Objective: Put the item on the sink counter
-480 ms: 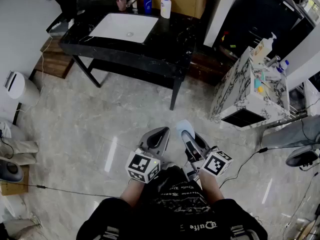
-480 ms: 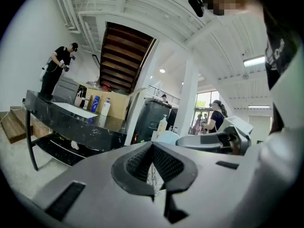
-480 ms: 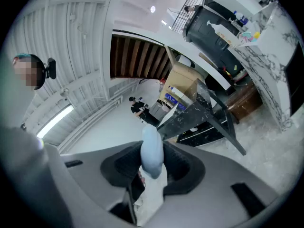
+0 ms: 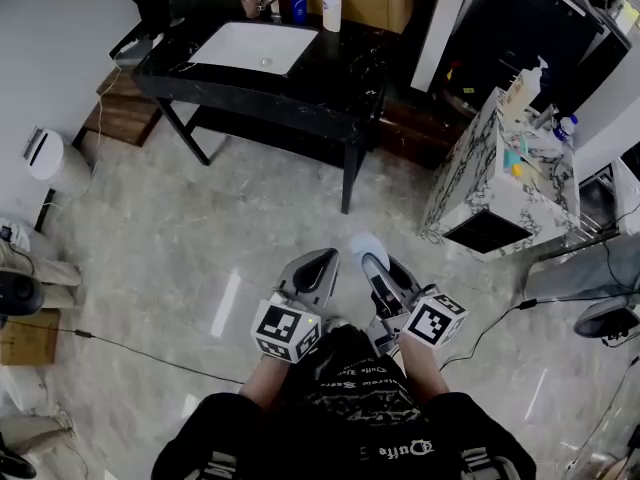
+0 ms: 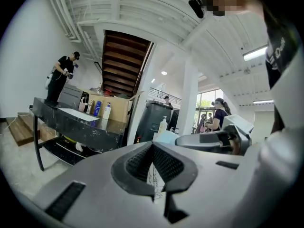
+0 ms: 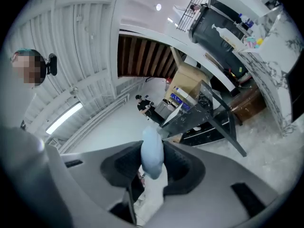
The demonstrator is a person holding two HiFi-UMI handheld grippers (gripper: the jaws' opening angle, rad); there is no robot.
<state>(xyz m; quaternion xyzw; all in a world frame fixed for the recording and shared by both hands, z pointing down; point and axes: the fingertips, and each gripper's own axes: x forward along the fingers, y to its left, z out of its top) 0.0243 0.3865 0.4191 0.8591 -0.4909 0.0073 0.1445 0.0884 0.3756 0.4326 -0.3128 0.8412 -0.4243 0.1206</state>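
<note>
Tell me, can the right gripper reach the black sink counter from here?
Probably not yet. The right gripper, shut on the pale blue item, is well short of the sink counter, with open floor between. Nothing blocks the way; the person likely has to walk closer.

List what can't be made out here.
Pale blue item, right gripper view: fingers cover its sides; its kind is unclear.
Bottles on the sink counter, head view: too small to read labels.
Person beside the counter, left gripper view: too small, distant.

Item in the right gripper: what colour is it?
The item is pale blue, clearest in the right gripper view.
</note>
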